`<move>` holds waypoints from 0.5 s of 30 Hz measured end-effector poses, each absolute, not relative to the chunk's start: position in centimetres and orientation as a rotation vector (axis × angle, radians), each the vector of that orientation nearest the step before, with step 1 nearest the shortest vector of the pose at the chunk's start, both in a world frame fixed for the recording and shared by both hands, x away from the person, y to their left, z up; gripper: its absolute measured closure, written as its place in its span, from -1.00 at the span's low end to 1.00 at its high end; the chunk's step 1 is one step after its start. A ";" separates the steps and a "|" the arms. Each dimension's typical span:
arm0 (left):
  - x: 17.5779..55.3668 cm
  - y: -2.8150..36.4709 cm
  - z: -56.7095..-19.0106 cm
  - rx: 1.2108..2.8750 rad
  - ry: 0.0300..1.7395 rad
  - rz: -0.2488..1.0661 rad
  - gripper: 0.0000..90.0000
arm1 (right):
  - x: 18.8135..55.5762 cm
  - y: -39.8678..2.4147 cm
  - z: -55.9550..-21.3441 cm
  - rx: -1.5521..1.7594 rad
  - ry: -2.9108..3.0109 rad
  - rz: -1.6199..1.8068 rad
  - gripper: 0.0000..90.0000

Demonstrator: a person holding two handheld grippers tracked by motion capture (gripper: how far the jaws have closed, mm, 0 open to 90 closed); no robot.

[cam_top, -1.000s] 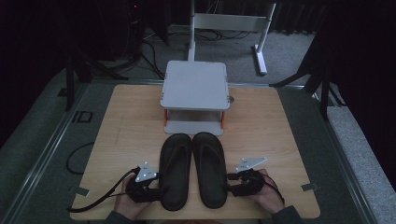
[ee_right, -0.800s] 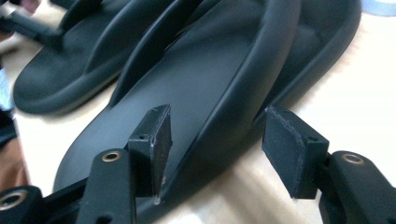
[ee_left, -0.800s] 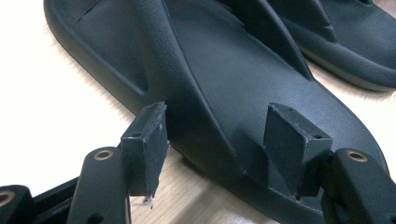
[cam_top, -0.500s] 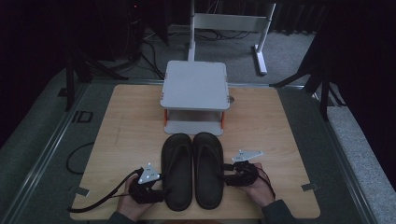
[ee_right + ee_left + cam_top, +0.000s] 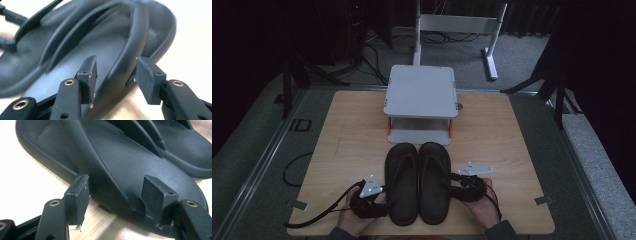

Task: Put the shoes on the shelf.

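Observation:
Two black flip-flops lie side by side at the table's front middle: the left sandal (image 5: 402,186) (image 5: 120,157) and the right sandal (image 5: 435,182) (image 5: 100,50). My left gripper (image 5: 383,198) (image 5: 117,195) is at the left sandal's outer edge, open, its jaws either side of the side strap and sole rim. My right gripper (image 5: 453,183) (image 5: 117,72) is at the right sandal's outer edge, also open, with the strap and rim between its jaws. Neither pair of jaws presses on the rubber. A hand holds each gripper from the front edge.
A grey two-level stand (image 5: 421,92) with orange posts sits just behind the sandals' toes. The wooden table (image 5: 347,140) has bare room left and right of the sandals. Cables (image 5: 312,220) trail off the front left. A white frame (image 5: 462,25) stands beyond the table.
My right gripper has slid left and slightly away from the front edge, up to the right sandal's outer edge. The left gripper has barely crept toward its sandal. The sandals have not moved.

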State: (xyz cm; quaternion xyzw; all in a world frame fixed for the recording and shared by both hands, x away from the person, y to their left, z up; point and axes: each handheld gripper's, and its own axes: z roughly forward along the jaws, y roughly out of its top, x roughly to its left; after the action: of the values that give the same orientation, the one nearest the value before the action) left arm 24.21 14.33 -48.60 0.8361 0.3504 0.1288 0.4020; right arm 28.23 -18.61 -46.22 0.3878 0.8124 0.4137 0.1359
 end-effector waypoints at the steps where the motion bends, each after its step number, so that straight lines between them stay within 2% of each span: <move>1: 24.2 14.4 -48.5 2.108 0.889 0.336 -0.16 | 27.9 -18.3 -45.9 1.116 2.331 1.205 0.15; 7: 24.3 15.4 -48.3 2.061 0.920 0.375 -0.18 | 26.6 -15.0 -45.0 1.082 2.306 1.148 0.06; 15: 24.2 15.6 -48.5 2.048 0.932 0.389 -0.19 | 26.0 -11.7 -46.1 1.153 2.289 1.134 -0.12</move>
State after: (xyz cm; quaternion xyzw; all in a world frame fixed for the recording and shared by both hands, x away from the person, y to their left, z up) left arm 24.16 15.60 -48.48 0.8155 0.3712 0.1547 0.4162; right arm 26.03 -11.72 -46.08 0.4055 0.8049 0.3990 0.1686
